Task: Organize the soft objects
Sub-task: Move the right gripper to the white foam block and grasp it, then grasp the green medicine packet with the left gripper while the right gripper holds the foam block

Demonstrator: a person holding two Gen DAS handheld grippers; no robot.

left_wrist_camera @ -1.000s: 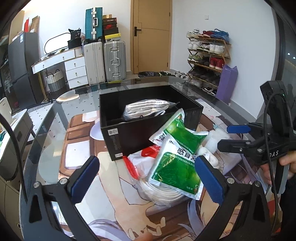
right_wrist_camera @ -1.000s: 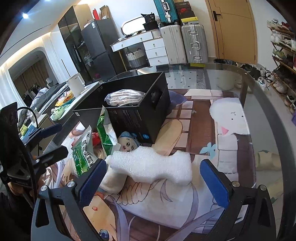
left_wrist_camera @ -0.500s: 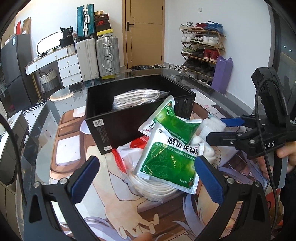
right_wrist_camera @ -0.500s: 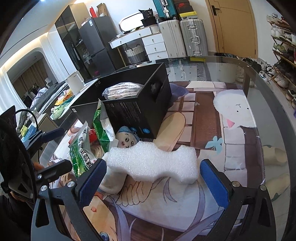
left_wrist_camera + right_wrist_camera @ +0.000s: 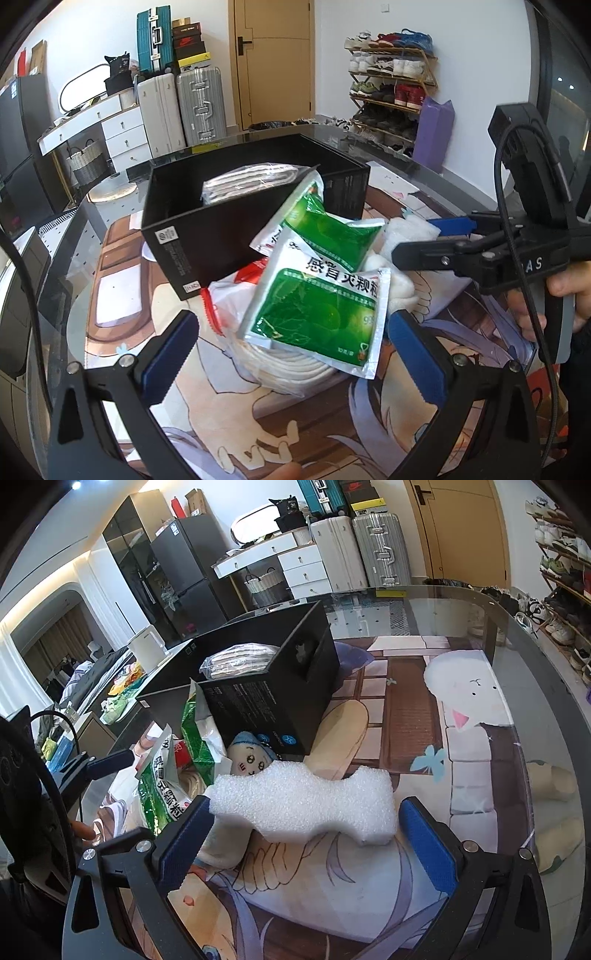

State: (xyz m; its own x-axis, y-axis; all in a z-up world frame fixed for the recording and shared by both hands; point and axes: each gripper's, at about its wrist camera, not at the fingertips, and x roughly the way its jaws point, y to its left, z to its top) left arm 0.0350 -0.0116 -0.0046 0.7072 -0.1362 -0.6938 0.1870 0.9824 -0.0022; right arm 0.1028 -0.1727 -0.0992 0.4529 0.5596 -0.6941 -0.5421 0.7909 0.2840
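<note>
A black box point(image 5: 229, 221) point(image 5: 273, 709) stands on the table with a clear bag of white cloth point(image 5: 255, 177) point(image 5: 240, 661) inside. In front of it lies a pile: two green pouches point(image 5: 321, 302) point(image 5: 162, 786), a bagged white rope coil point(image 5: 288, 365), a small plush doll point(image 5: 251, 757) and a white foam block point(image 5: 310, 801). My left gripper point(image 5: 291, 350) is open, its jaws on either side of the front green pouch. My right gripper point(image 5: 306, 838) is open around the foam block and also shows in the left wrist view point(image 5: 432, 240).
The glass table point(image 5: 517, 635) carries a printed anime mat point(image 5: 406, 701). Suitcases point(image 5: 177, 107), a white dresser point(image 5: 110, 129), a door and a shoe rack point(image 5: 391, 81) stand behind. A fridge point(image 5: 184, 579) and kettle point(image 5: 146, 650) are at the far left.
Both grippers have moved forward toward the pile. The green pouch now sits between my left jaws and the foam block between my right jaws.
</note>
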